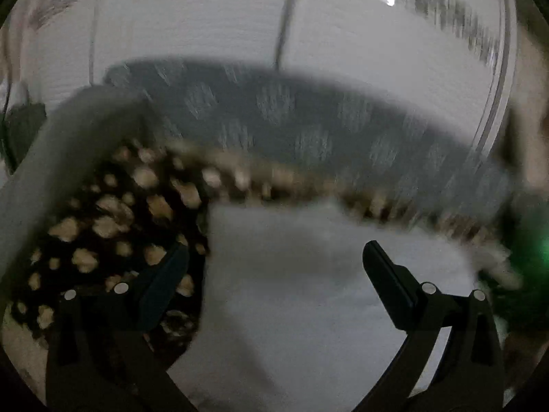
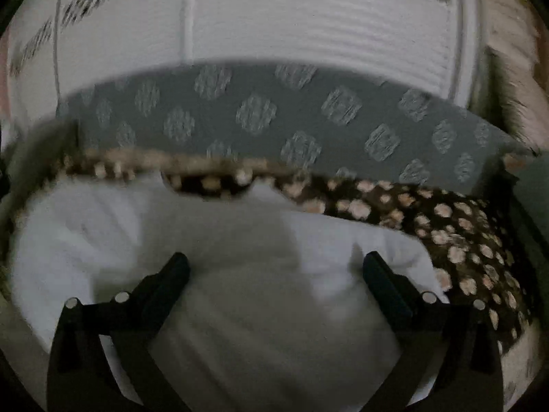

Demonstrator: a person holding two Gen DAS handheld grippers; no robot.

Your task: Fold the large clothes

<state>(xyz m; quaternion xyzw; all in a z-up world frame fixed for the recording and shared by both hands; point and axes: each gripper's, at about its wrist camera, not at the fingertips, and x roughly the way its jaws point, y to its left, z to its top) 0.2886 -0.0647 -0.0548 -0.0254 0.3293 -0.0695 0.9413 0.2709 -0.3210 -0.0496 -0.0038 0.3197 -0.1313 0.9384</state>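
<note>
Both the left gripper (image 1: 276,267) and right gripper (image 2: 276,271) hover with jaws wide apart, gripping nothing, above a white garment (image 2: 240,309) lying on a brown spotted blanket (image 2: 456,240). Best to pinch matching edges evenly before folding.

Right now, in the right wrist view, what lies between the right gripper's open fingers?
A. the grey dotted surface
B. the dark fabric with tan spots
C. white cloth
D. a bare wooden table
C: the right gripper stands wide open over the white cloth, gripping nothing; the dark spotted fabric lies to its right and the grey dotted surface beyond it.
</note>
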